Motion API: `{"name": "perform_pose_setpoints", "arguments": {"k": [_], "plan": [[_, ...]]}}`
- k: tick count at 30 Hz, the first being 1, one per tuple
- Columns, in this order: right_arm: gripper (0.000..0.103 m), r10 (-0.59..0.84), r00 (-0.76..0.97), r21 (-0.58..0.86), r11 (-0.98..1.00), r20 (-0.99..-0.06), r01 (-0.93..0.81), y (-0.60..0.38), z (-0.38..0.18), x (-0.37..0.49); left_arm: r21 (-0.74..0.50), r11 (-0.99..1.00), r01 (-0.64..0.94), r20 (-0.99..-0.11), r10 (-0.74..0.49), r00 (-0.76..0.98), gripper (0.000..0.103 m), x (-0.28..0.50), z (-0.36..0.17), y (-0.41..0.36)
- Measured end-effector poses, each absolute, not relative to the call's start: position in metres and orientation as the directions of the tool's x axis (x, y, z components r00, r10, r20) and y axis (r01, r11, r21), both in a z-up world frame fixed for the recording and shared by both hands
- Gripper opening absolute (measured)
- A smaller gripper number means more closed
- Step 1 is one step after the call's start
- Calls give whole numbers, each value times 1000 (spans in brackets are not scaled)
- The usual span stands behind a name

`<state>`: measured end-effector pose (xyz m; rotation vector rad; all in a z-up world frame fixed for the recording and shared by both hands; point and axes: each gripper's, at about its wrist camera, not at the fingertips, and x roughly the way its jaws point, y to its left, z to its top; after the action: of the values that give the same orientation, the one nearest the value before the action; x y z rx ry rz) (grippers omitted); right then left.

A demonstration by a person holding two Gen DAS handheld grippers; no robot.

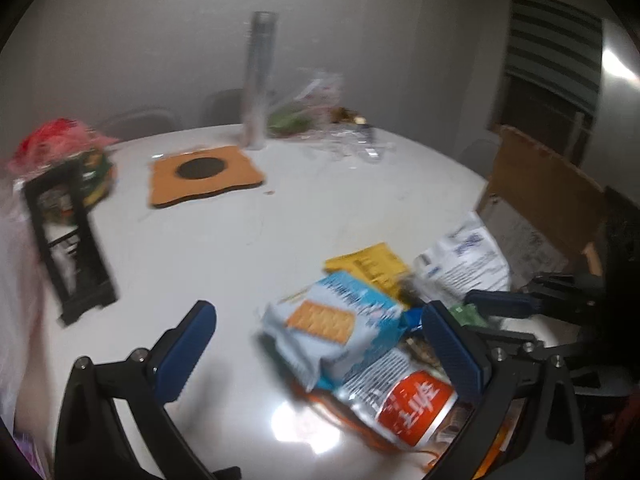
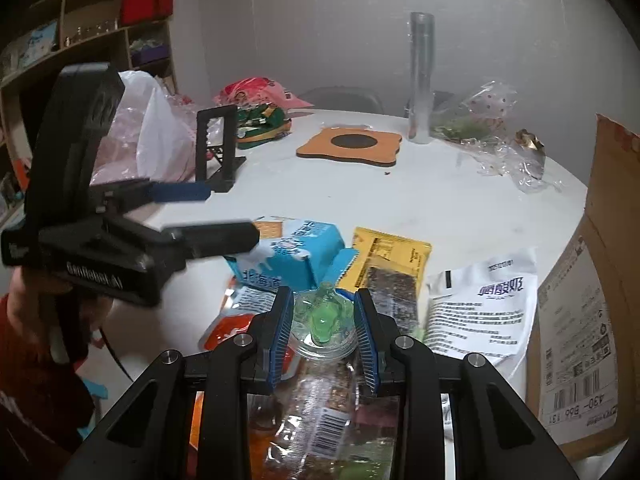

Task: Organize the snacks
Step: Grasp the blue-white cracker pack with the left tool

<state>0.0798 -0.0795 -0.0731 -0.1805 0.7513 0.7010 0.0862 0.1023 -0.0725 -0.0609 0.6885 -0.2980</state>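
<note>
Left gripper [image 1: 316, 344] jaws spread wide (empty between); right gripper [image 2: 325, 322] jaws narrowed, level, pointing forward.

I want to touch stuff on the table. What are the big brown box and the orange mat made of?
The box looks like cardboard: dull brown, a raw edge on its flap, printed labels stuck on. The mat seems to be wood or cork, though I can't be sure: flat, stiff, matte orange, with a dark edge and a dark round patch in the middle.

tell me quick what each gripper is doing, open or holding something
left gripper: open, holding nothing.
right gripper: around a clear jelly cup; firm grip cannot be told.
</note>
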Motion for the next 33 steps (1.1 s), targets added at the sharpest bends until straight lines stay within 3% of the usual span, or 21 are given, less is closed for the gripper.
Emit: {"name": "perform_pose_setpoints", "arguments": {"k": [5,9,17,22,33], "plan": [[27,525,522,101,764,-672,-638,-88,-71,86,-188,945,268,-668,-323,670,102,116,-75,105],[27,529,520,119,768,-671,-629,-93,-71,96,-233,958,169,-713,-286,640,102,144,-82,105],[27,555,507,152,759,-660,-634,-96,-69,110,-306,941,147,-726,-330,603,102,171,-98,109],[27,559,500,160,756,-662,-634,-96,-72,115,-394,887,243,-731,-462,502,95,176,-111,104],[27,547,509,158,769,-665,-620,-103,-71,117,-406,833,375,-732,-542,412,94,147,-106,105]]}}
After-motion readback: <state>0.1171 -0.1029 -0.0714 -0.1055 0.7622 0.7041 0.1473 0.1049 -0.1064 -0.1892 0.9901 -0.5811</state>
